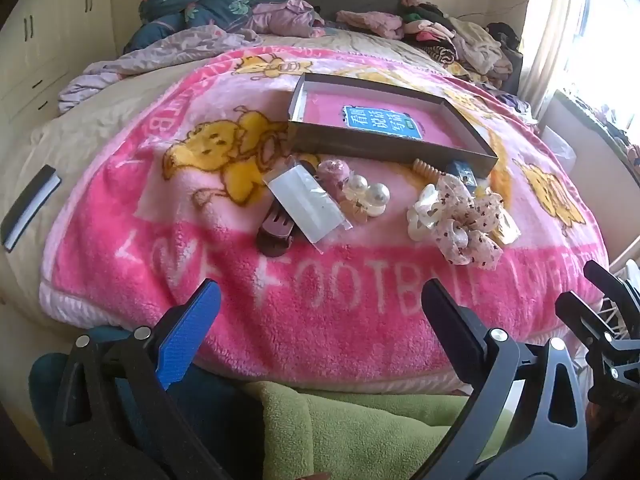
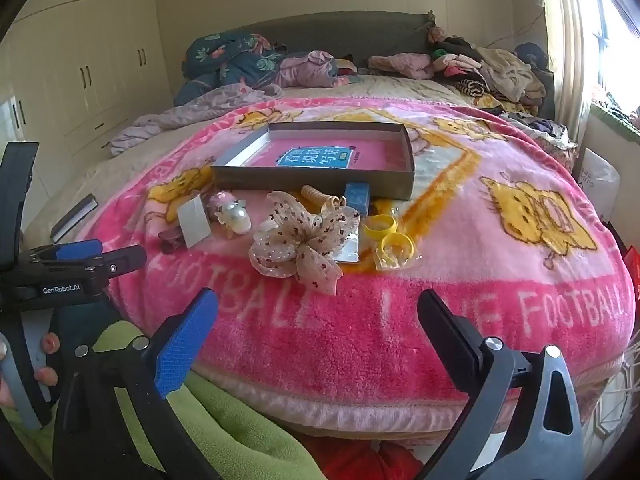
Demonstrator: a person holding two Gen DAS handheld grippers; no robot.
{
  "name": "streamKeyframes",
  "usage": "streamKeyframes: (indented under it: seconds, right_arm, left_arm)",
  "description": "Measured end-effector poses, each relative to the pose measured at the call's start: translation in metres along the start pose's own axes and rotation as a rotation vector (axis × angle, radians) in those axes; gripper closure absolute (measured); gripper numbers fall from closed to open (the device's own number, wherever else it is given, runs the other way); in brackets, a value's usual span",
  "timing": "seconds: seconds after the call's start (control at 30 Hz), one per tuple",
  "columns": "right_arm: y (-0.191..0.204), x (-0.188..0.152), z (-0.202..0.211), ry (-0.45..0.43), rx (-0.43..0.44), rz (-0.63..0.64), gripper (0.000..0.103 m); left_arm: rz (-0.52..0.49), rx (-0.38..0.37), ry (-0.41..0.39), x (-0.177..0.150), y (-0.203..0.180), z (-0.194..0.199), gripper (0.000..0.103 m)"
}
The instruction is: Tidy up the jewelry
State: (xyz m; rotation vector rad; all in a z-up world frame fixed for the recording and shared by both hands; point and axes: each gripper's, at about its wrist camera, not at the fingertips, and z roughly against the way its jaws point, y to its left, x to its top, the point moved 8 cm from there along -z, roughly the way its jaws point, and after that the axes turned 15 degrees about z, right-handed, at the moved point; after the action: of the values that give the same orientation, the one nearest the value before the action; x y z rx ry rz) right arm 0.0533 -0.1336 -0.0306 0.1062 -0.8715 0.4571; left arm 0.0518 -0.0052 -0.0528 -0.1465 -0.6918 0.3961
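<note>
Currently both tools hang low at the near edge of the bed, over the pink blanket [image 1: 304, 304]. Left hand-held gripper [image 1: 320, 300]: jaws spread wide, nothing between them. Right hand-held gripper [image 2: 318, 308]: likewise spread, empty. Jewelry lies in a loose row ahead of both, just in front of the shallow box [image 1: 400, 152], which holds no jewelry yet. From left to right: dark hair clip [image 1: 276, 232] under a clear packet [image 1: 306, 206], pearl piece [image 1: 368, 198], spotted fabric bow [image 2: 304, 240], yellow rings [image 2: 390, 236] in plastic. Bow sits nearly dead ahead of the right tool, long axis running near-to-far and slightly rightward; rings ahead and right. Clip and packet lie closer to the left tool, angled diagonally. Judgement: the right one is better placed for the bow, left for the clip side. Box is beyond the row, so any carry goes forward.
</note>
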Motion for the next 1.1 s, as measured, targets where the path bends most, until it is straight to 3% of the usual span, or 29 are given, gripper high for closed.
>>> streamKeyframes:
  seconds: [1.1]
  right_arm:
    - [0.0029, 0.0017, 0.0, -0.003, 0.005, 0.001, 0.006]
  left_arm:
    - [-0.005, -0.008, -0.014, 0.0015, 0.0004, 0.0033, 0.011]
